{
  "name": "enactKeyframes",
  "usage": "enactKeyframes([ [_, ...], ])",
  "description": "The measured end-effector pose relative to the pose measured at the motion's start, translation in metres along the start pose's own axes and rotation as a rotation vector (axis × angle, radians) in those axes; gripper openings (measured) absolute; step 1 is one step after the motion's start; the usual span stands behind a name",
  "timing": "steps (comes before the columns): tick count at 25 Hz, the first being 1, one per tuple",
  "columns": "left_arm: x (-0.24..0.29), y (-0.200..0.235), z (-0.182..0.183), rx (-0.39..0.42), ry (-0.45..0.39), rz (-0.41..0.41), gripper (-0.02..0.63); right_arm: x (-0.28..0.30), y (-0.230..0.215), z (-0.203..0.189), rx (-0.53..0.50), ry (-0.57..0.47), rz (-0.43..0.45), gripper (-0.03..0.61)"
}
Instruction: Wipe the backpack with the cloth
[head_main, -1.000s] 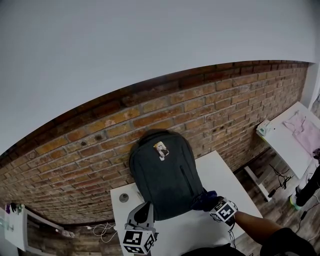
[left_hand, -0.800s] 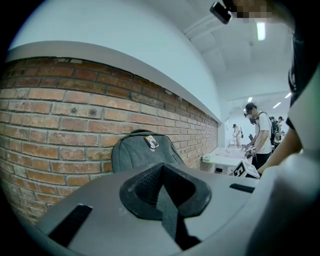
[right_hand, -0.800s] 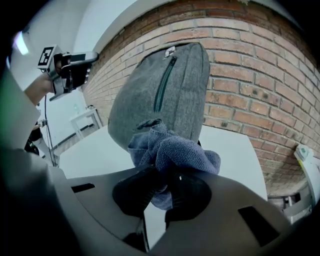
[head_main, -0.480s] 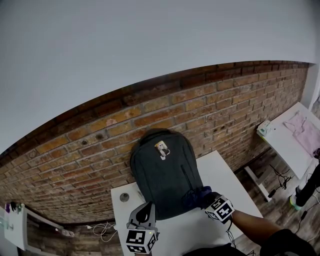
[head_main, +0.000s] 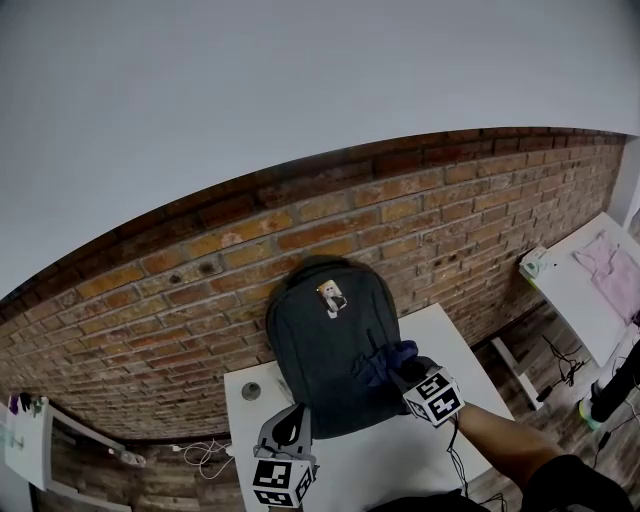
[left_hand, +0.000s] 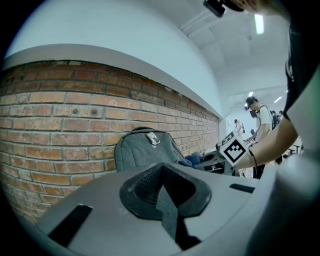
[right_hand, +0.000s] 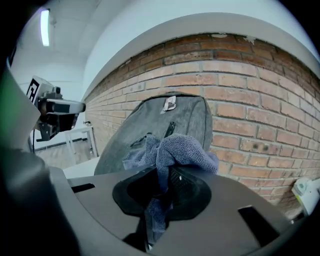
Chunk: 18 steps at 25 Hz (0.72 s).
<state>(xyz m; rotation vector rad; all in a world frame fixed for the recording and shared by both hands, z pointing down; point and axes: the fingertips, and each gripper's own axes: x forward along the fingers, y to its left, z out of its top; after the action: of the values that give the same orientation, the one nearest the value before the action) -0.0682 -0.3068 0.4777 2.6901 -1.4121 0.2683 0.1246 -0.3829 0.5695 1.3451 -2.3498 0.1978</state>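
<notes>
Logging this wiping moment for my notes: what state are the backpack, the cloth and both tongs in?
backpack: upright on the table, leaning on the brick wall.
cloth: bunched, against the backpack's front.
right tongs: shut on the cloth.
left tongs: shut, nothing between them.

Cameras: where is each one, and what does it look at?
Head view: on the head, looking down at backpack and table; left gripper, right gripper, forearm show.
Left gripper view: rides that gripper, faces the backpack; shut jaws show.
Right gripper view: rides that gripper, faces the backpack; jaws pinching cloth show.
All share the backpack.
</notes>
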Motion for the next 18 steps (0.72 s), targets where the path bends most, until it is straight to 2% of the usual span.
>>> enactKeyframes([
  [11, -0.006, 0.006, -0.006, -0.011, 0.014, 0.032, -0.011, 0.046, -0.044, 0.110, -0.008, -0.064, -0.076, 0.048],
  [18, -0.010, 0.014, -0.011, -0.025, 0.023, 0.057, -0.011, 0.061, -0.062, 0.145, -0.029, -0.077, -0.090, 0.048],
])
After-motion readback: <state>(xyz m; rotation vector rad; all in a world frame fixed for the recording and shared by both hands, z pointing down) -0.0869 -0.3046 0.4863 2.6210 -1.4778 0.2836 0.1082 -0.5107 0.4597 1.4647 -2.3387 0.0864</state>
